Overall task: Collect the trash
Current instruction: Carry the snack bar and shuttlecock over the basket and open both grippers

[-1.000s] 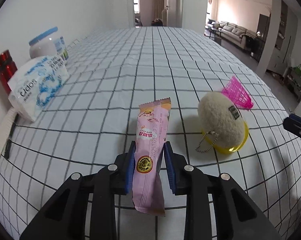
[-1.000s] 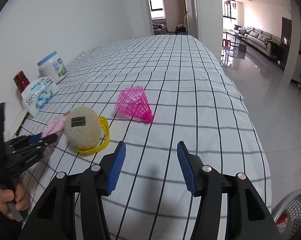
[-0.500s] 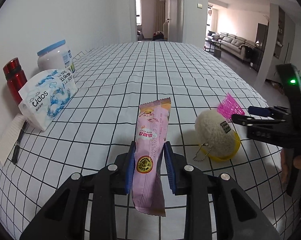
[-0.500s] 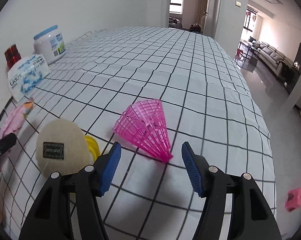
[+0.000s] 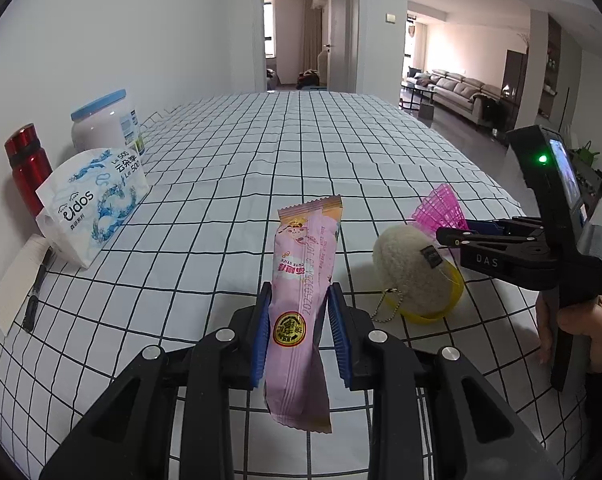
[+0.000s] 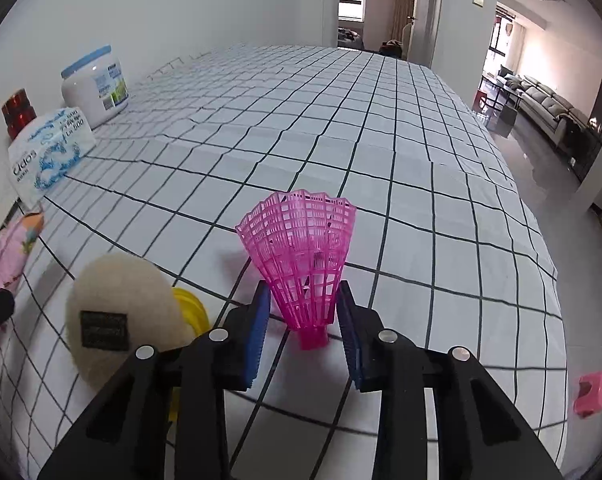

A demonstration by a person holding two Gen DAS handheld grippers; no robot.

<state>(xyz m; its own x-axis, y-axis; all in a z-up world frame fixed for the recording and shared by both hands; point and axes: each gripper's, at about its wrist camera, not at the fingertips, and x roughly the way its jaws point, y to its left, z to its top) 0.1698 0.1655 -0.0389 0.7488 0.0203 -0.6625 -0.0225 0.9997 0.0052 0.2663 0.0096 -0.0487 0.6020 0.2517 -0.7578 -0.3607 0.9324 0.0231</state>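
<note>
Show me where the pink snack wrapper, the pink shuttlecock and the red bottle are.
pink snack wrapper (image 5: 301,280), left wrist view, middle of pack.
pink shuttlecock (image 6: 301,256), right wrist view, mesh skirt.
red bottle (image 5: 29,168), left wrist view, body.

Your right gripper (image 6: 303,322) has its blue-padded fingers (image 6: 257,332) on either side of the narrow end of the pink plastic mesh shuttlecock (image 6: 301,256), which lies on the counter (image 6: 381,140) under a white cloth with a black grid; whether the pads touch it, you cannot tell from here. Just left of your gripper sits a round cream felt pouch (image 6: 117,312) with a dark label, resting against a yellow plastic ring (image 6: 191,308). Along the wall stand a white tissue pack with blue print (image 6: 49,152), a white jar with a blue lid (image 6: 93,84) and a red bottle (image 6: 18,114).
</note>
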